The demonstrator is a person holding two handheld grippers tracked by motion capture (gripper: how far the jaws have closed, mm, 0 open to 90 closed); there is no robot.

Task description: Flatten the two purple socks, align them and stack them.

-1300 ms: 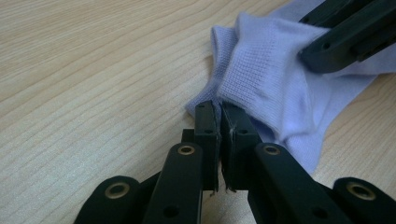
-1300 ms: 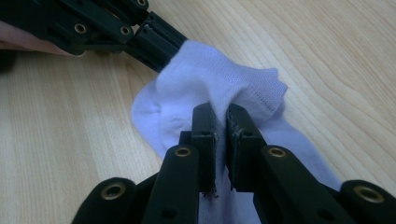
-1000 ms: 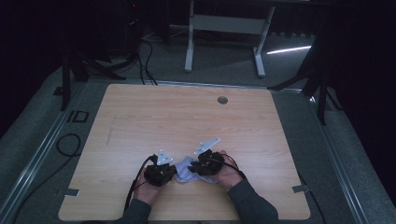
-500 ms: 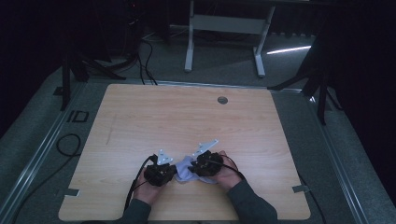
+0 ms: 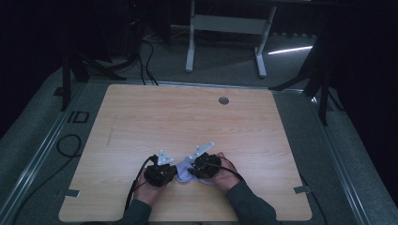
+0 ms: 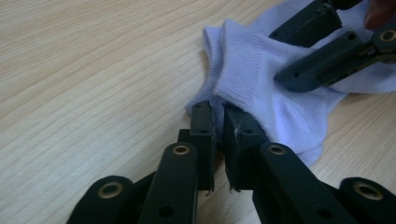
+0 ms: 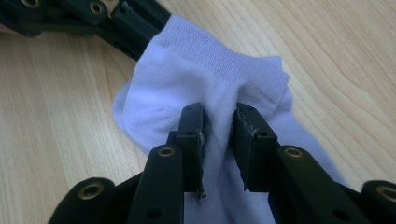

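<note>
The wooden bench [image 5: 187, 122] carries the work near its front edge, on the person's side. A small round grommet [image 5: 224, 100] sits far away near the back edge. Both forearms come in from the bottom of the high view and turn a little toward each other, so the two hands are close together, with only the sock between them.

The left hand [image 5: 146, 190] holds the left claw [image 5: 172, 174], which points toward the right and lies low over the bench. The right hand [image 5: 225, 174] holds the right claw [image 5: 190, 172], which points toward the left. A grey three-cornered plate stands on top of each claw.

The pale lilac-white ankle sock [image 5: 184, 171] lies bunched on the bench between the two claws. In the left gripper view the jaws are nearly together and pinch the edge of the sock [image 6: 261, 88] at its lower fold; the right claw [image 6: 299, 56] presses on the cloth farther up. In the right gripper view the right claw [image 7: 218, 126] is narrow and grips a gathered fold of the sock [image 7: 201, 70] just below the ribbed cuff.
</note>
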